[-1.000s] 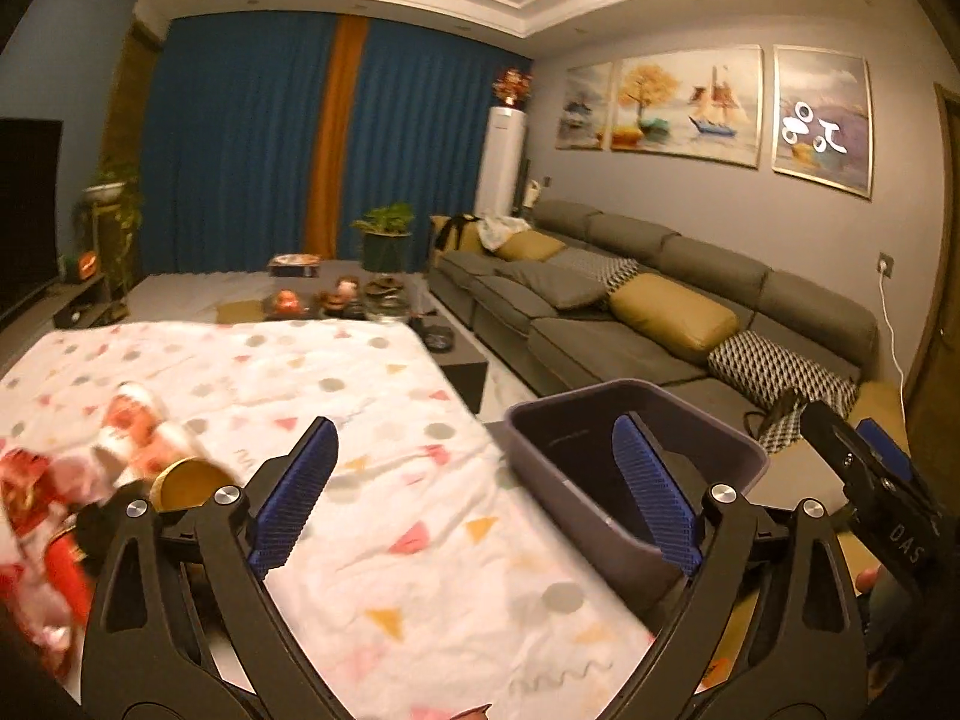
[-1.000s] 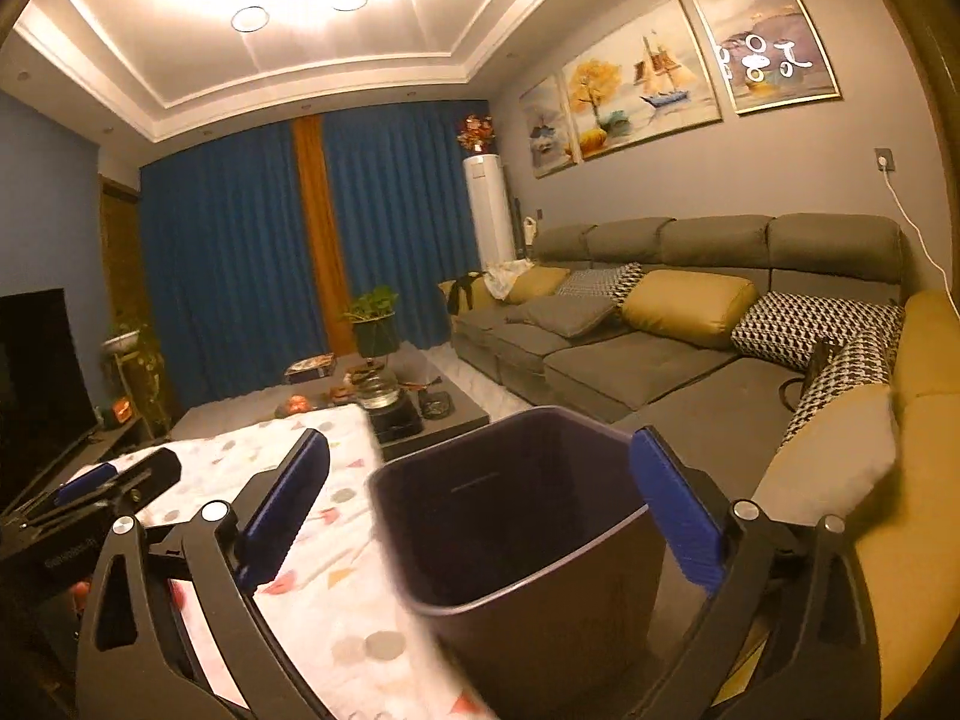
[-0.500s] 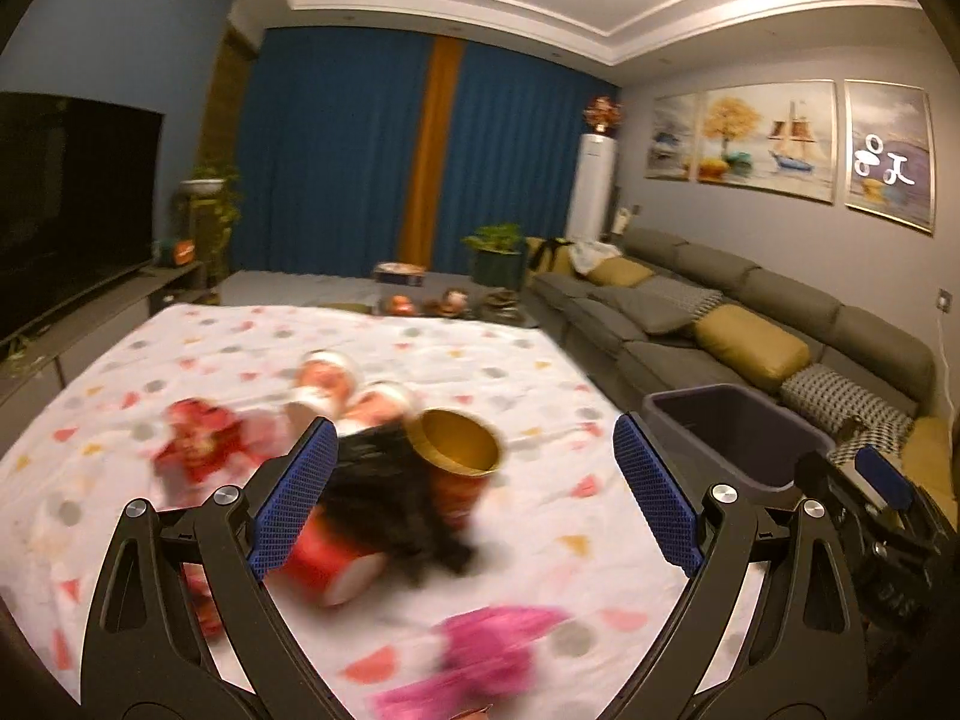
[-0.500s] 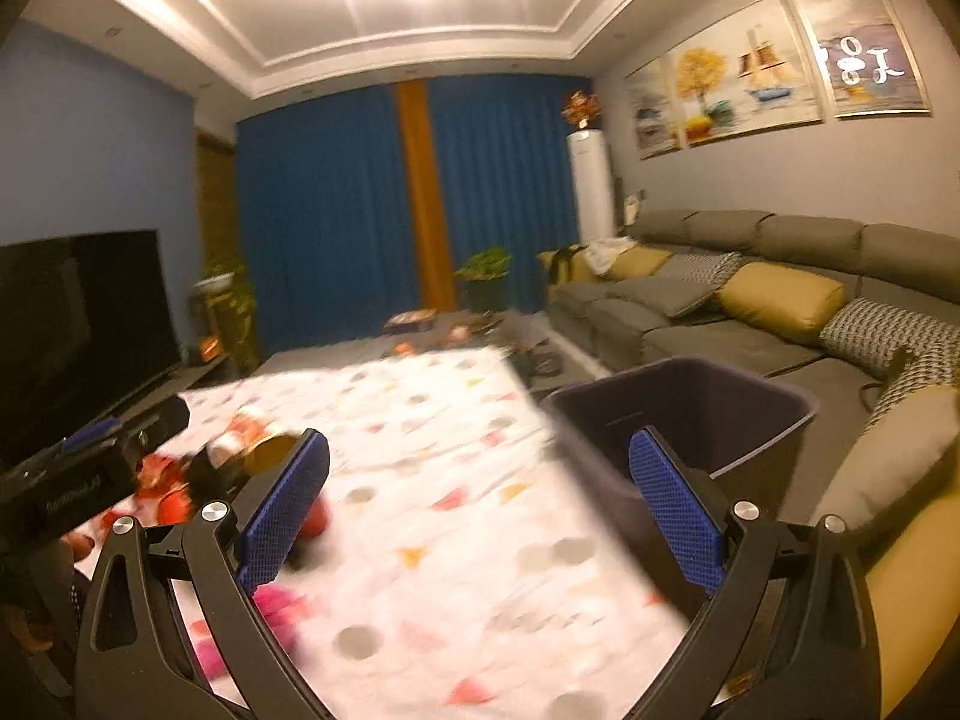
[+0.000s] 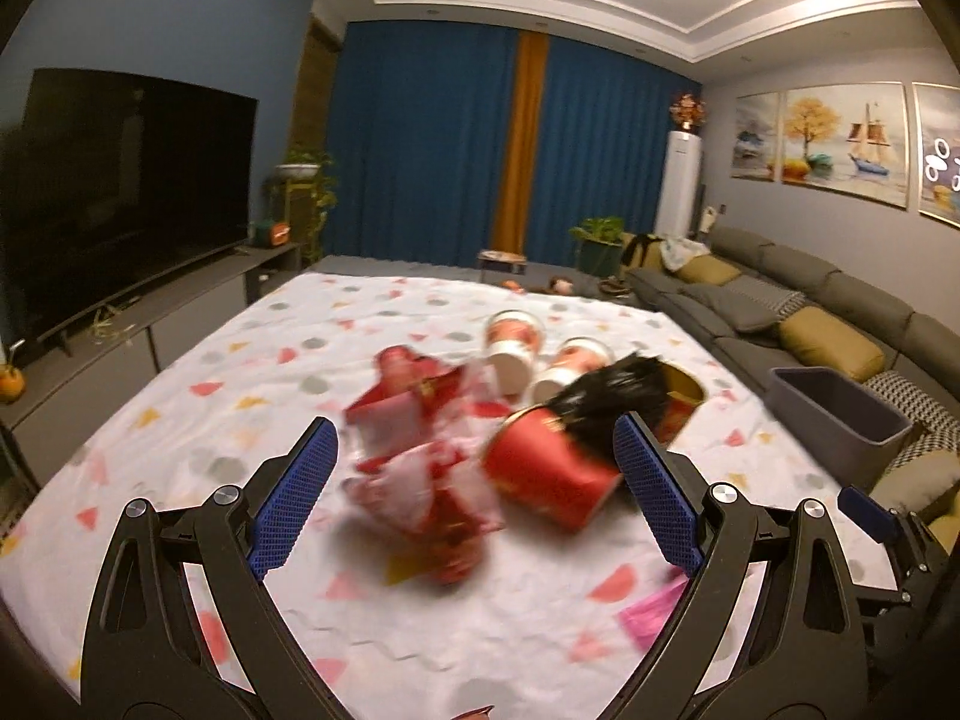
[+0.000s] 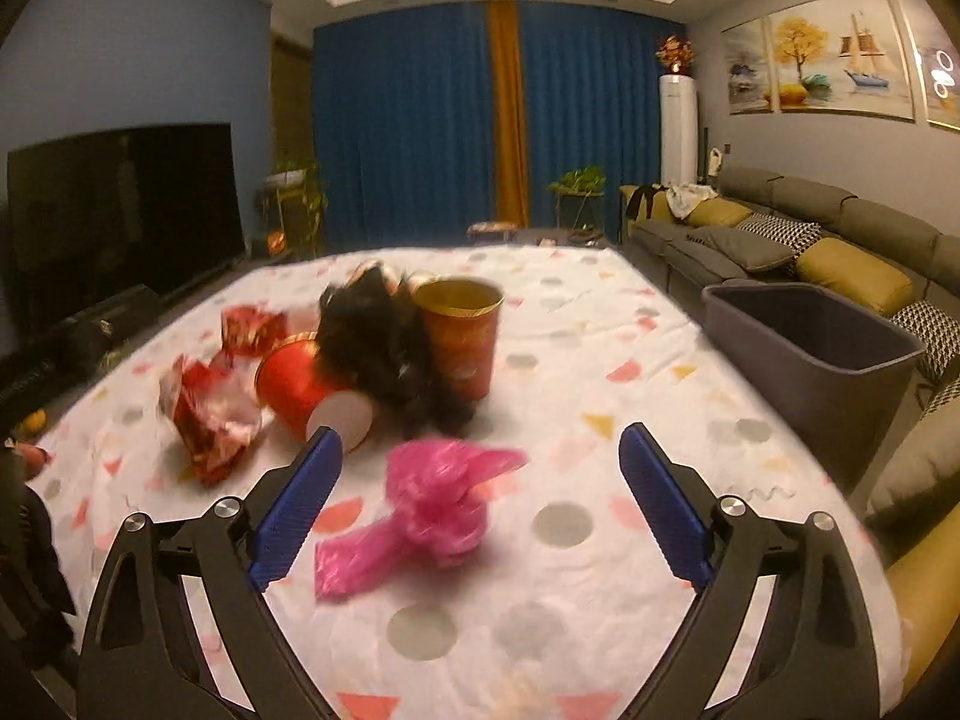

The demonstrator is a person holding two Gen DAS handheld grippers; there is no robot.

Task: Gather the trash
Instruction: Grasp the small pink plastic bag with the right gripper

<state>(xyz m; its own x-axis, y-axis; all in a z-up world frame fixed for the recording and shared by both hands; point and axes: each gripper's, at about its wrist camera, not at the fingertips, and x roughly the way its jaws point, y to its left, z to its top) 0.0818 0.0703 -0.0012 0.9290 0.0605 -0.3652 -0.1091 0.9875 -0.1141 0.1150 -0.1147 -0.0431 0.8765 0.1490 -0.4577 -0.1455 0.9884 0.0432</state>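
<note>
Trash lies in a heap on the spotted white tablecloth (image 5: 252,372): a crumpled red wrapper (image 5: 414,468), a tipped red paper cup (image 5: 549,474), a black plastic wad (image 5: 612,396) and two cups on their sides (image 5: 513,342). My left gripper (image 5: 474,495) is open just short of the wrapper and red cup. In the right wrist view a pink plastic wad (image 6: 438,504) lies between the fingers of my right gripper (image 6: 477,498), whose jaws are closing without touching it. Behind it an upright red cup (image 6: 461,339), the black wad (image 6: 378,336), the tipped cup (image 6: 306,387) and the red wrapper (image 6: 207,414).
A grey bin (image 6: 822,354) stands off the table's right edge, also seen as the bin (image 5: 840,420) in the left view. A grey sofa (image 6: 810,240) runs along the right wall, a dark television (image 5: 120,192) stands at the left.
Both grippers swung left from the grey bin toward the trash heap and dipped. The pink wad now sits between the right gripper's fingers; the wrapper and red cup lie before the left one.
</note>
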